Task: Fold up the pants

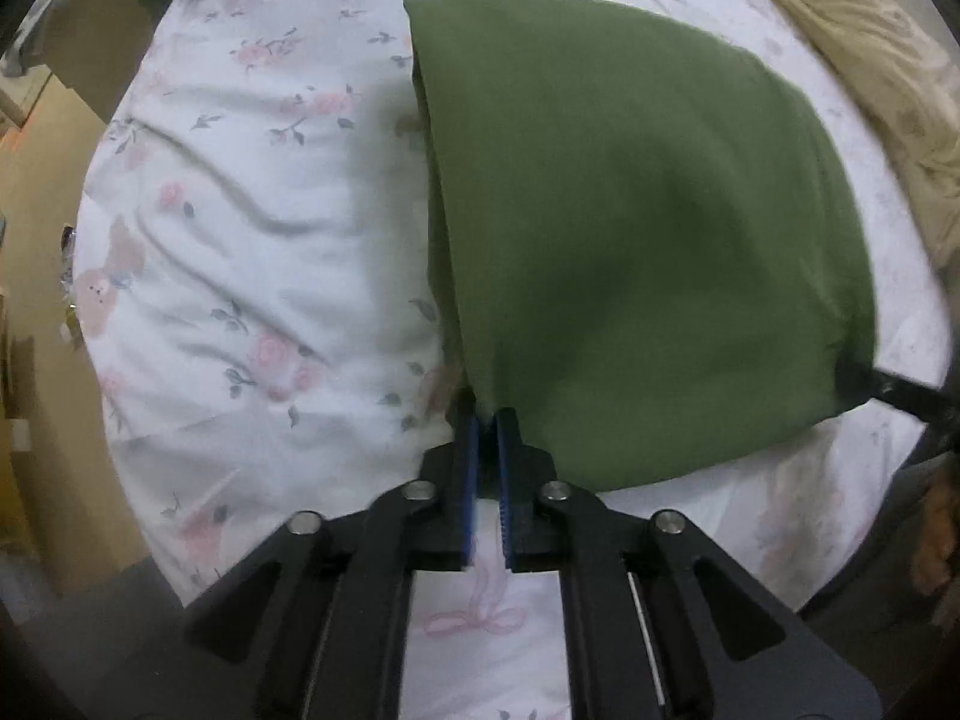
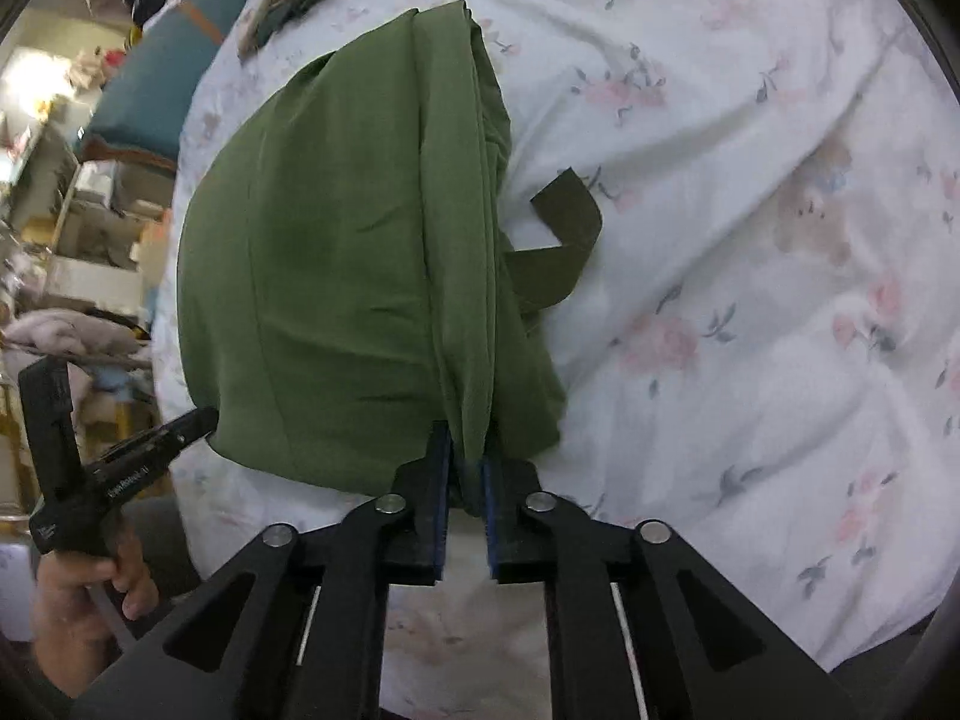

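Note:
The olive green pants lie folded on the floral bedsheet. My left gripper is shut on the near left corner of the pants. My right gripper is shut on a bunched near edge of the pants, on their right side. The left gripper also shows in the right wrist view at the lower left, touching the pants' near left edge. The right gripper's tip shows in the left wrist view at the pants' right edge. A dark green strap curls out from the pants onto the sheet.
The white floral bedsheet spreads wide to the right of the pants. A beige quilt lies at the far right of the bed. A teal cushion and cluttered shelves stand beyond the bed's left edge.

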### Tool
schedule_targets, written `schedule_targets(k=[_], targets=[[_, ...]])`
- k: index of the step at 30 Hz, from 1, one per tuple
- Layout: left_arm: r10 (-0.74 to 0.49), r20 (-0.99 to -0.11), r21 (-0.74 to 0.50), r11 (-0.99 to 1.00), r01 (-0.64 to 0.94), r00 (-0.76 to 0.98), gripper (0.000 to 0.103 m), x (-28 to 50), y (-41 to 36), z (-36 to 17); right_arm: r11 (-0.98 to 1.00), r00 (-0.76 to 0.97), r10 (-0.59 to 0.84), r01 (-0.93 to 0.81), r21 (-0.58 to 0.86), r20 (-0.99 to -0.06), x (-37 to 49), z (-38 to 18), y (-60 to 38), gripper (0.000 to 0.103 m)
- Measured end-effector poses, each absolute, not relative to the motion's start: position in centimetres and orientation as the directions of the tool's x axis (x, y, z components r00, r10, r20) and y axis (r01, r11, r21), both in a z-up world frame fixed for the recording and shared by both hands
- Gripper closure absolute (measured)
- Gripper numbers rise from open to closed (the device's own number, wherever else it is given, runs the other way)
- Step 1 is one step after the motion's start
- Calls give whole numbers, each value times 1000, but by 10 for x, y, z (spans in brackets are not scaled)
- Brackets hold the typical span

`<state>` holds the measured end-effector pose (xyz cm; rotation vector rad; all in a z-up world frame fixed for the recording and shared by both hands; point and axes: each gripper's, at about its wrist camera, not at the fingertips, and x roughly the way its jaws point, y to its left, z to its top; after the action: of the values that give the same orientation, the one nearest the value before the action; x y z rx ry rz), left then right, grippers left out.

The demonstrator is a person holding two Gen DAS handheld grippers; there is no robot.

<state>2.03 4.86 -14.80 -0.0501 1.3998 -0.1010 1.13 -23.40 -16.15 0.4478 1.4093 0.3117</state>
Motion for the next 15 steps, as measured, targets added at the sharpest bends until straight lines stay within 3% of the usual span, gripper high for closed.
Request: schedule_targets(k=[1, 2, 3, 8, 10, 11, 15], targets=[[-72, -980, -67, 997, 33, 184, 79, 21, 50, -143, 884, 145, 453, 56, 464, -880, 13, -158, -235, 73], [-64, -974, -60, 998, 23, 218, 78, 21, 54, -133, 898, 151, 426, 55, 437, -892, 14, -153, -237, 63], [-67, -960, -69, 998, 2, 270, 78, 20, 59, -119, 910, 166, 400, 46, 412, -901, 15, -145, -239, 62], [-109, -876, -120, 993, 7, 470, 79, 29, 56, -76, 943, 368, 328, -72, 325, -870, 26, -92, -240, 62], [-193, -866, -185, 981, 64, 461, 78, 44, 40, -81, 927, 391, 375, -143, 347, -841, 38, -85, -229, 63], [-231, -868, -211, 973, 95, 440, 78, 52, 28, -90, 912, 371, 409, -185, 365, -834, 47, -88, -219, 68], [-253, -917, -218, 965, 144, 308, 80, 59, 3, -132, 918, 288, 372, -257, 303, -882, 67, -128, -177, 76]])
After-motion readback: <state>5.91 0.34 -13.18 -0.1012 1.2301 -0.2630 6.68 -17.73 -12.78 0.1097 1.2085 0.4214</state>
